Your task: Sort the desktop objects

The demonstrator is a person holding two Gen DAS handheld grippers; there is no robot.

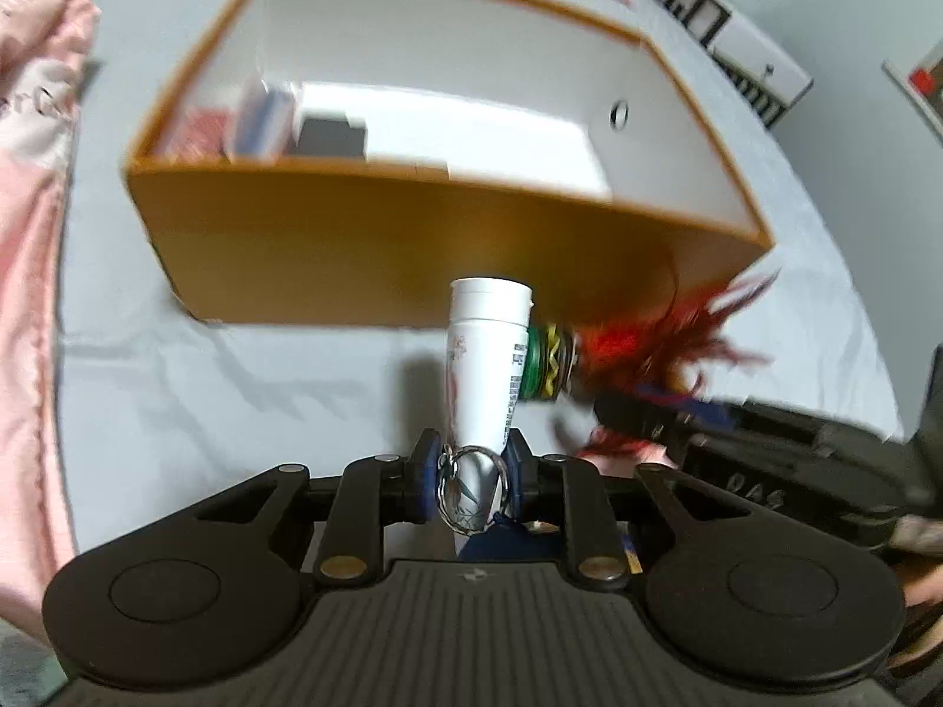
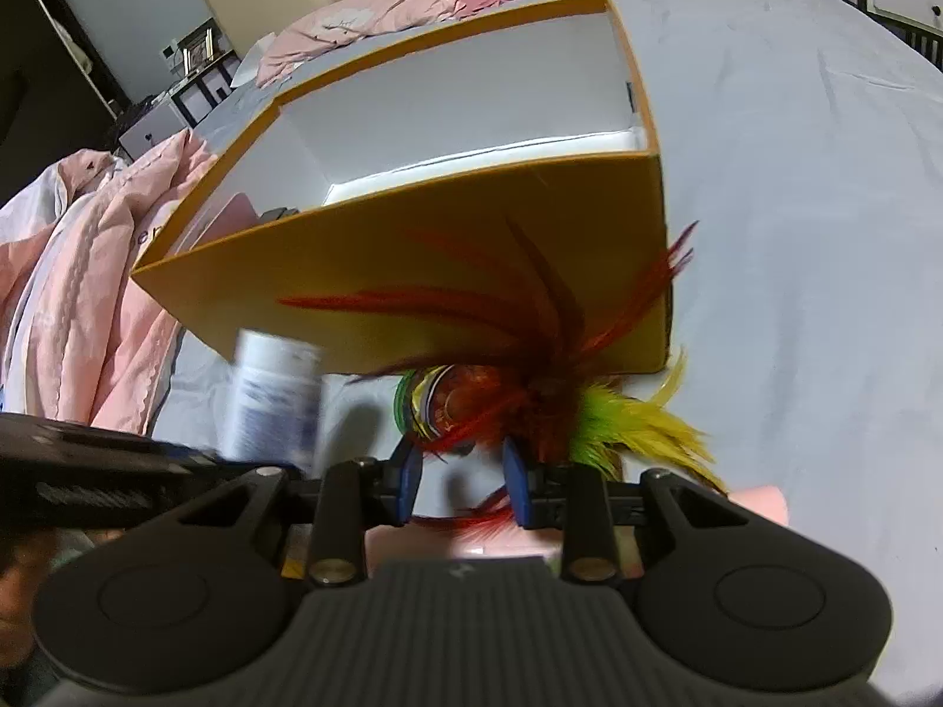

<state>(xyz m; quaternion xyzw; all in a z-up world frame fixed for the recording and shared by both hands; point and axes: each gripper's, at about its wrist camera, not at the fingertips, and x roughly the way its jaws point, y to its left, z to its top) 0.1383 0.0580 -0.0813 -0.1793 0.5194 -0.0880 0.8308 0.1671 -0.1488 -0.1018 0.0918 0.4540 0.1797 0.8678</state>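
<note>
My left claw (image 1: 471, 474) clamped on the white tube (image 1: 486, 353), tube raised before the orange box (image 1: 377, 247), my right claw (image 2: 462, 480) parted over the feather shuttlecock (image 2: 530, 400) on the grey bed (image 2: 795, 235), box holding small packs at its left end, otherwise roomy.

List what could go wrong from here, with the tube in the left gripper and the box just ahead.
1. The left gripper pinches the white tube only near its tail, so it may swing or slip.
2. The tube's cap sits below the orange box rim and beside the feather shuttlecock; it could hit either.
</note>
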